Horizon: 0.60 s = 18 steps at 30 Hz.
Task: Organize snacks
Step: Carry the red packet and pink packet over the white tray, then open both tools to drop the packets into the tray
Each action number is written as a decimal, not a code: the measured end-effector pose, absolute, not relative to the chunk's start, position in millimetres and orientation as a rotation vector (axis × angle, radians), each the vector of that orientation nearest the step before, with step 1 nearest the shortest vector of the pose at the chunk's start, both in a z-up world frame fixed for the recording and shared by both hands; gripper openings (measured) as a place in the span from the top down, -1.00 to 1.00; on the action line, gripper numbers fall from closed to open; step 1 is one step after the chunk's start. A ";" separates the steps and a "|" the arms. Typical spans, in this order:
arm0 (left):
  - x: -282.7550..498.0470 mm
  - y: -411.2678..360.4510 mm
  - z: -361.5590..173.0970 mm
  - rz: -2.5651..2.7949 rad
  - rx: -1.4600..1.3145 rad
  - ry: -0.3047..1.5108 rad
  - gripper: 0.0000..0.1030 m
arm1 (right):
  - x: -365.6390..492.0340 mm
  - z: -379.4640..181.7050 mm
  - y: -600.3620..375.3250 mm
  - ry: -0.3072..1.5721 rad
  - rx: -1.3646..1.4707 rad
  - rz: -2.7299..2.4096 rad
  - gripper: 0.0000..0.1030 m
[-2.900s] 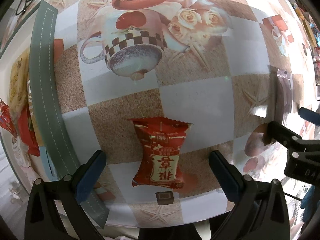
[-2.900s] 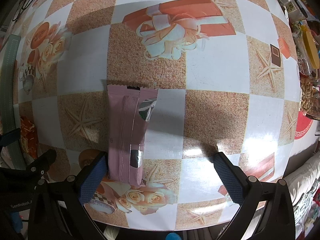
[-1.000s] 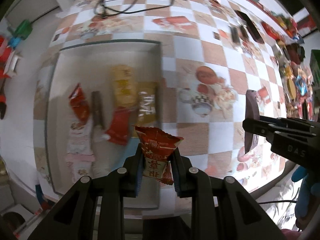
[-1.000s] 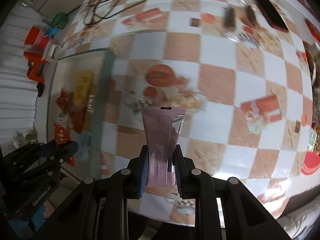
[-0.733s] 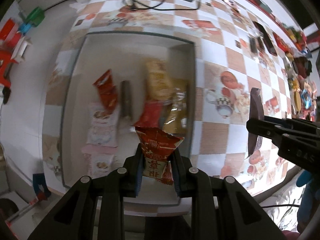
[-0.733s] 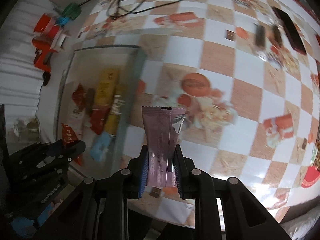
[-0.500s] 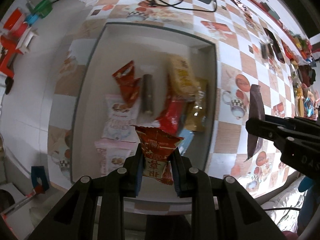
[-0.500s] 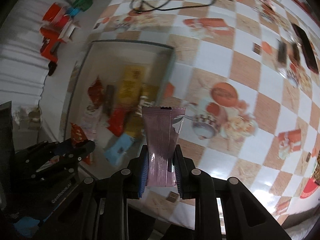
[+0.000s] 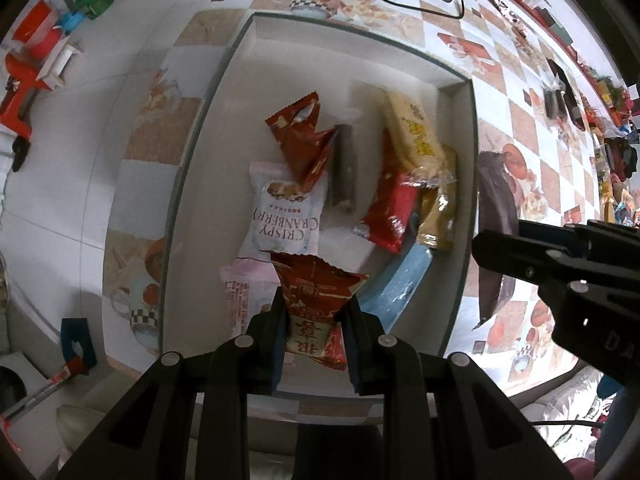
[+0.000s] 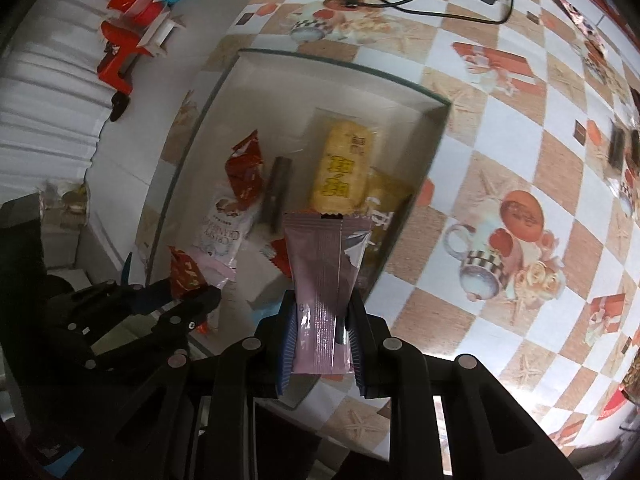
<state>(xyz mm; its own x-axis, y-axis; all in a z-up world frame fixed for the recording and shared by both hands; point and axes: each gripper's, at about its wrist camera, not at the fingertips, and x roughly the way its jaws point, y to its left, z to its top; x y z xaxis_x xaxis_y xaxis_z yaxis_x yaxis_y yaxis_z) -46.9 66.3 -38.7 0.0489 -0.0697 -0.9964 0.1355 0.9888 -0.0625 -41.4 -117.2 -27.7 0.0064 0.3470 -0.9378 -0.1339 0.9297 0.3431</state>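
Since the earlier frames, both packets have been lifted off the tabletop (image 10: 520, 128) and carried to the white box (image 9: 460, 92); the left gripper (image 9: 316, 332) has moved from the box edge to a position above its interior, and the right gripper (image 10: 322, 336) has followed toward the box's near wall.

The left fingers (image 9: 276, 332) are narrow, clamped on the lower end of the red snack packet (image 9: 316, 300), which stands upright over the snacks already in the box, among them the white cranberry bag (image 9: 286, 208), a yellow bar (image 9: 414, 132) and a blue packet (image 9: 400, 284). The gripper points downward, an orientation suited to a vertical release into the box.

The right fingers (image 10: 356, 336) are likewise narrow, holding the mauve wrapper (image 10: 322, 272) by its lower end. In the right wrist view the wrapper hangs over the near-right part of the box, beside its wall. In the left wrist view it appears just outside that wall.

Judgement: both items are in transport, with release not yet begun. The two grippers are close together; staggered release would avoid contact.
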 end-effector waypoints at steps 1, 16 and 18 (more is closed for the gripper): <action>-47.0 67.0 -40.2 -0.157 0.054 1.517 0.47 | -40.7 -27.9 -114.5 1.523 0.171 0.380 0.51; -45.1 67.8 -53.1 -0.148 0.065 1.548 0.47 | -37.8 -41.1 -88.1 1.564 0.147 0.392 0.51; -44.3 66.2 -53.3 -0.151 0.070 1.549 0.47 | -36.4 -44.3 -86.5 1.570 0.147 0.391 0.51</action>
